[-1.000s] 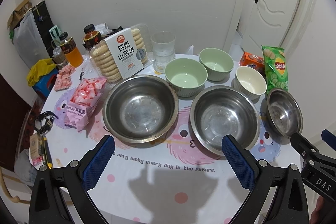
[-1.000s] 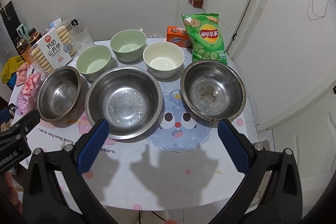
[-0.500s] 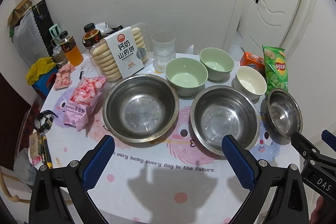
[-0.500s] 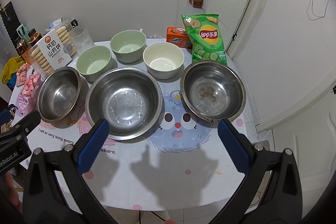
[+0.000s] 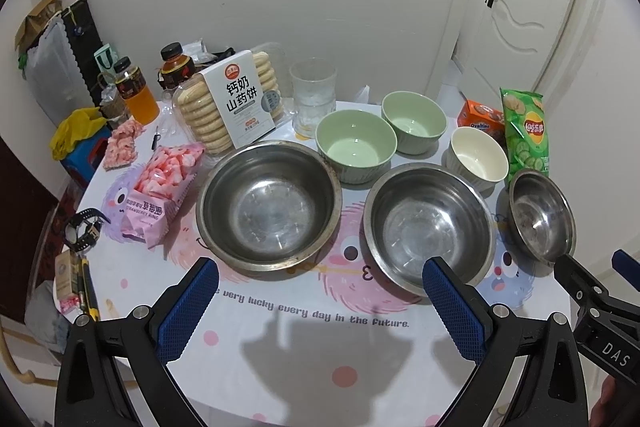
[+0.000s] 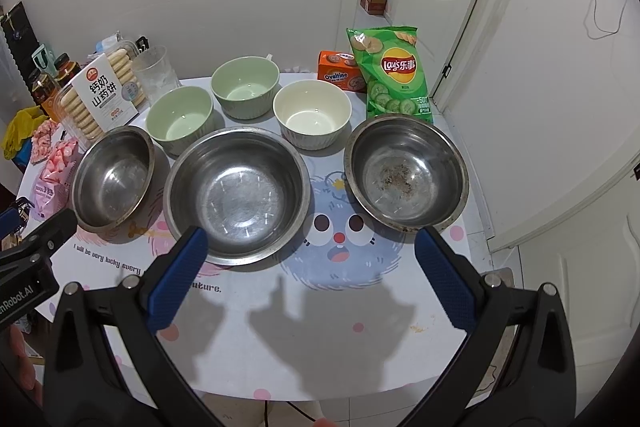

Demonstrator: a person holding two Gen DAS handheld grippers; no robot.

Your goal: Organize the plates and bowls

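Observation:
Three steel bowls stand in a row on the table: a left one (image 5: 268, 205) (image 6: 114, 179), a middle one (image 5: 428, 227) (image 6: 238, 193) and a right one (image 5: 542, 215) (image 6: 406, 171) with dark specks inside. Behind them sit two green bowls (image 6: 180, 119) (image 6: 245, 91) and a cream bowl (image 6: 312, 113). My left gripper (image 5: 318, 275) hovers open above the table's front, facing the left and middle steel bowls. My right gripper (image 6: 310, 243) is open too, between the middle and right steel bowls. Neither holds anything.
A biscuit pack (image 5: 236, 103), a clear cup (image 5: 313, 95), drink bottles (image 5: 136, 91) and a pink sweets bag (image 5: 160, 187) crowd the back left. A chips bag (image 6: 394, 75) and an orange box (image 6: 340, 71) stand at the back right. A watch (image 5: 84, 229) lies near the left edge.

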